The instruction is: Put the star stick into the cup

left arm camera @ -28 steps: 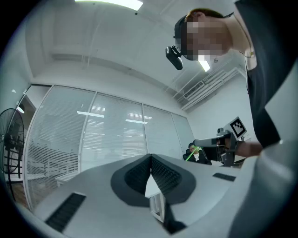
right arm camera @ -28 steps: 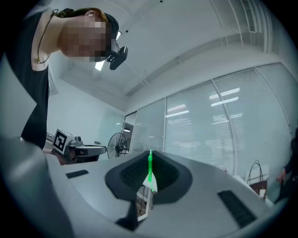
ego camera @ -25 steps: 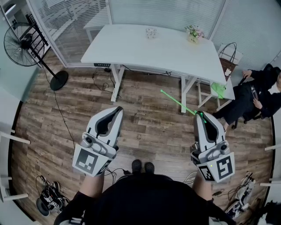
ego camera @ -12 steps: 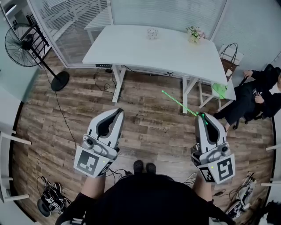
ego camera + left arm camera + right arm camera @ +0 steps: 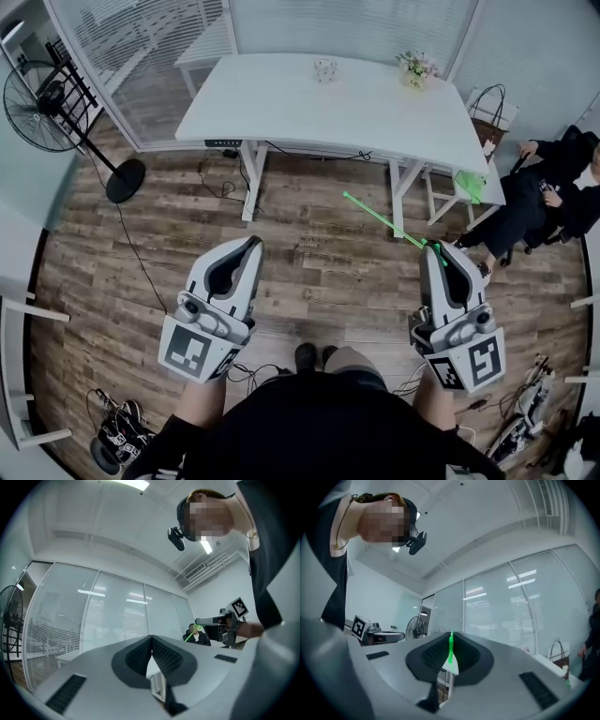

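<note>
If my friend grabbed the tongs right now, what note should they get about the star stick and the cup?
Left tongs: shut, holding nothing.
Right tongs: shut on the green star stick, which pokes forward above the floor.
The cup stands near the far edge of the white table, well ahead.
Done: stick is gripped.
Left: go to the table and put the stick into the cup.

Bright, even ceiling light (fisheye edges bend and darken).
</note>
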A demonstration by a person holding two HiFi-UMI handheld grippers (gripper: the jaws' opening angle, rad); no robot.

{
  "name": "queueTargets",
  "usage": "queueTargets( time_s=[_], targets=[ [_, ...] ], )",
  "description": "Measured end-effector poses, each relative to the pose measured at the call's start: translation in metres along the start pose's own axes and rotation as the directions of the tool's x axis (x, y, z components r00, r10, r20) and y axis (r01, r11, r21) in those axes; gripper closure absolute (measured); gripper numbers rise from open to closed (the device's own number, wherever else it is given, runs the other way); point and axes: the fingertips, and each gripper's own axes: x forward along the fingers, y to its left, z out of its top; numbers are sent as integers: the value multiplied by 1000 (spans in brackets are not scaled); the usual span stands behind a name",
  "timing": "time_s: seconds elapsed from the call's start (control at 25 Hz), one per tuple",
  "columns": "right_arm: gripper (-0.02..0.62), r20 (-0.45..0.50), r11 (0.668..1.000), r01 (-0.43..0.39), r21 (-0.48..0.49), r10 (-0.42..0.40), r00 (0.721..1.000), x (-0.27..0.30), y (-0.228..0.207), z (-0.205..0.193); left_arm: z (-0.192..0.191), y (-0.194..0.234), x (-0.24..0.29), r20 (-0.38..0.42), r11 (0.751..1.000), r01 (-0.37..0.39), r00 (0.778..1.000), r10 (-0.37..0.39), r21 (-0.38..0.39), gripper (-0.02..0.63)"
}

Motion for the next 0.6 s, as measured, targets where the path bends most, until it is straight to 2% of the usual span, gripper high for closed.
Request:
queueTargets(
  time_s=[0.24,0.6],
  targets=[
    [575,-4,1000,9,-1,-9,1000,6,3,-5,-6,10,-3,-3,1000,2,1000,-2,-4,592],
    [575,4,1000,10,-18,-10,1000,37,-20,-17,-15,28,26,4,1000,10,1000,-10,1,592]
  ],
)
